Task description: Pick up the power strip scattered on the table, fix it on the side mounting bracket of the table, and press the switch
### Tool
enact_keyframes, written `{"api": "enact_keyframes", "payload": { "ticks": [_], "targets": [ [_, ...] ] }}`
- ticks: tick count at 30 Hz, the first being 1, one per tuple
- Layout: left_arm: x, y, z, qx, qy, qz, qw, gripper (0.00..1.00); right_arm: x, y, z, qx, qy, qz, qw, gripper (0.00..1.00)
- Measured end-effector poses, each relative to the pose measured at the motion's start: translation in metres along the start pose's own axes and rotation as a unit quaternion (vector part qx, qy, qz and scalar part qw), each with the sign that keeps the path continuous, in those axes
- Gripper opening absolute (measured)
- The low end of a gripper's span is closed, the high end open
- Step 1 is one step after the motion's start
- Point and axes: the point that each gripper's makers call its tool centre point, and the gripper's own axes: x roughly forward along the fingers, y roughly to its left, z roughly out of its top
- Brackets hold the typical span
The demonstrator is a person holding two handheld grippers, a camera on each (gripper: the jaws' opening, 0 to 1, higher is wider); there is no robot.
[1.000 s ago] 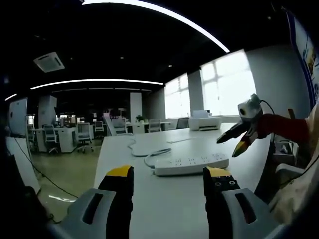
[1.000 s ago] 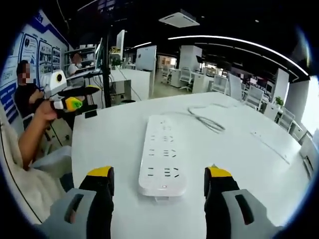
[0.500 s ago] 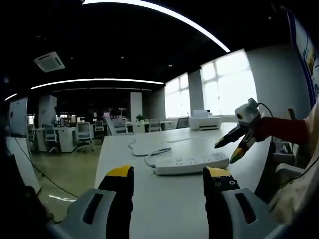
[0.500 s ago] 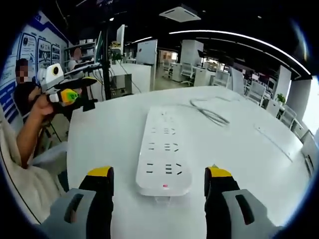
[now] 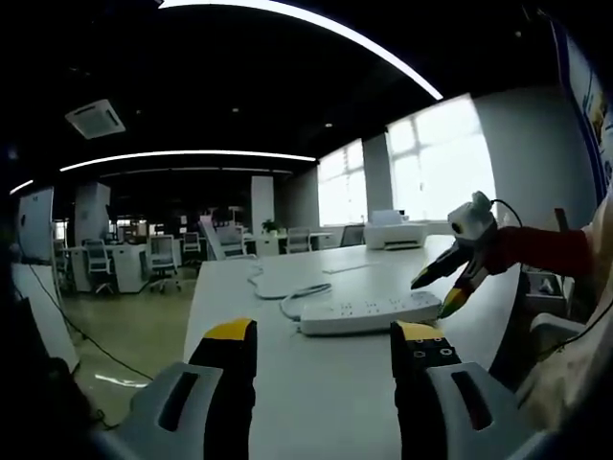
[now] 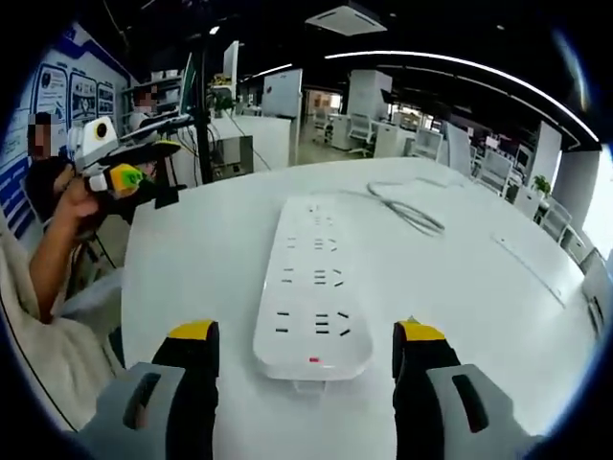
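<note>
A long white power strip [image 6: 311,290] lies flat on the white table [image 6: 201,259], its switch end between the open jaws of my right gripper [image 6: 305,347], which hovers just over that end without touching it. Its grey cable [image 6: 407,213] curls away behind it. In the left gripper view the same power strip [image 5: 372,313] lies ahead and to the right, with the right gripper [image 5: 439,292] open at its near end. My left gripper [image 5: 324,337] is open and holds nothing; it also shows as the left gripper [image 6: 144,163] at the table's left side.
A person's hand and sleeve [image 6: 53,249] hold the left gripper beside the table edge. A white printer [image 5: 393,233] stands at the far end of the table [image 5: 316,393]. Desks and office chairs [image 5: 163,257] fill the room behind.
The right gripper has crept forward and down over the strip's switch end, so the strip looks larger. The left gripper has stayed nearly still.
</note>
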Motion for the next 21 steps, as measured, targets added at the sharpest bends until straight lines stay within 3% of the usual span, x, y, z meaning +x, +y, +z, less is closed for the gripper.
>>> {"api": "enact_keyframes", "payload": {
  "ticks": [21],
  "targets": [
    [-0.0005,0.0011,-0.0031,-0.002,0.005,-0.002,1.0,0.6,0.0061,0.0006,-0.0031,0.0,0.011,0.009,0.9999,0.67]
  ]
}}
